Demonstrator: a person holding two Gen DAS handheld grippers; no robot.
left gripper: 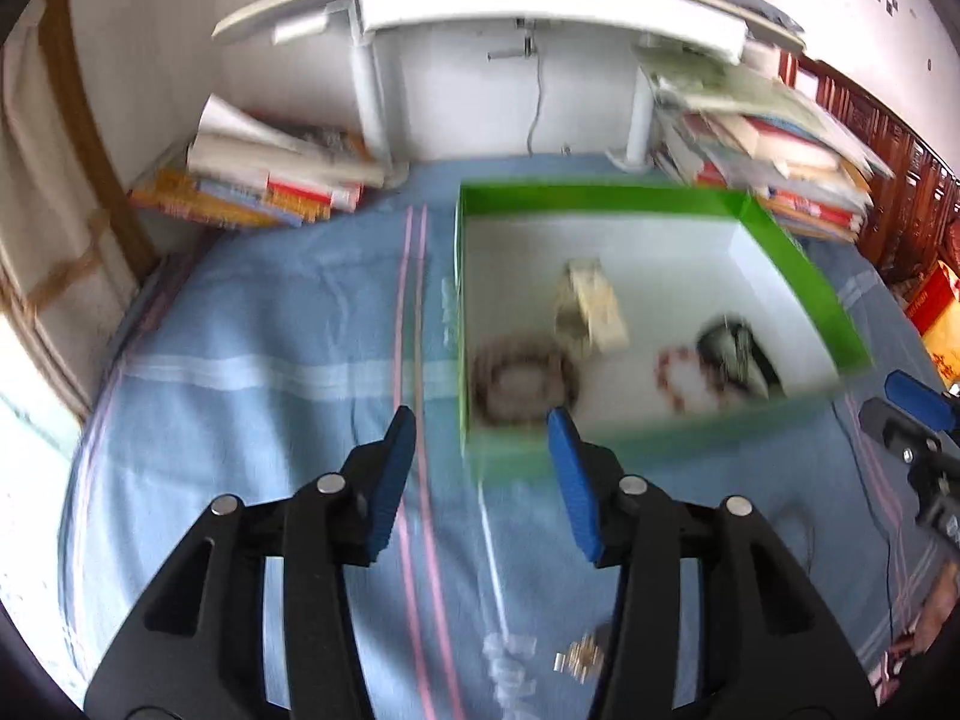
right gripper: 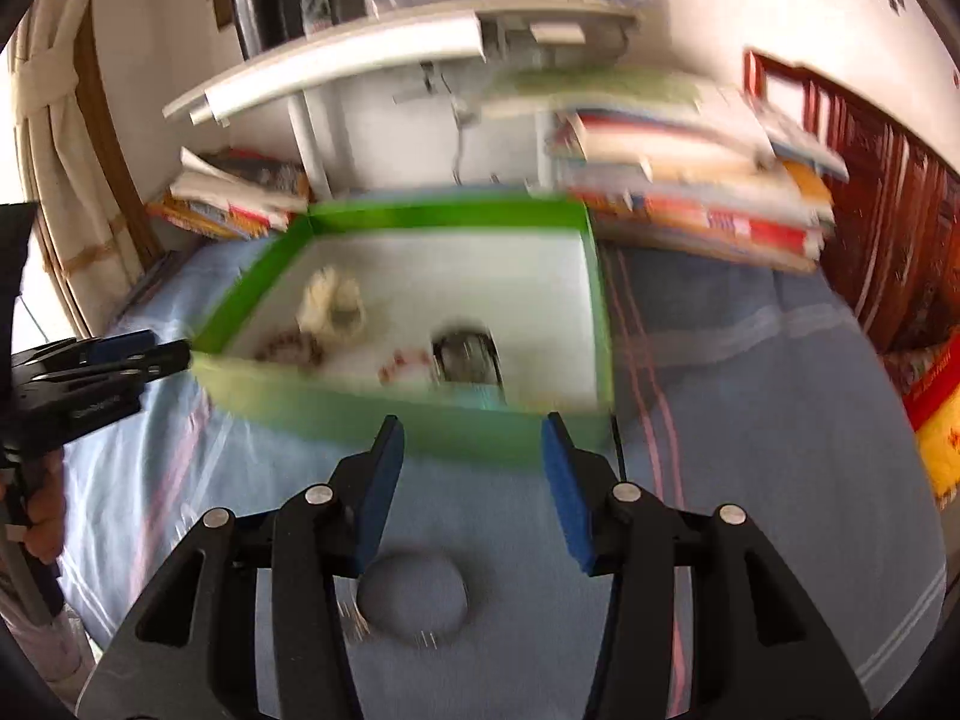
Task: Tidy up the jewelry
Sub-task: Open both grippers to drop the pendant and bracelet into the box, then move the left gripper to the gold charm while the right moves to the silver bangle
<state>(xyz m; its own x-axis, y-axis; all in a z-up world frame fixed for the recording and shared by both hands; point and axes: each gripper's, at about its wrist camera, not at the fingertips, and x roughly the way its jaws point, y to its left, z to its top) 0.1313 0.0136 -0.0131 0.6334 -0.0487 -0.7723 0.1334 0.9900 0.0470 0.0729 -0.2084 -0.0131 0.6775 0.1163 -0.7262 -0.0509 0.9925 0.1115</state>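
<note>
Now your left gripper (left gripper: 483, 420) and right gripper (right gripper: 474, 426) both gape empty, just short of the green box (left gripper: 798, 264) holding bracelets (left gripper: 522, 384).

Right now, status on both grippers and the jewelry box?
Left gripper and right gripper: jaws open, empty. Green box holds bracelets, other pieces. Small gold piece loose on blue sheet. Nothing blocking.

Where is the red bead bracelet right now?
The red bead bracelet lies inside the green box, near its front wall, just left of a dark item. In the left wrist view it sits right of the dark bead bracelet.
</note>
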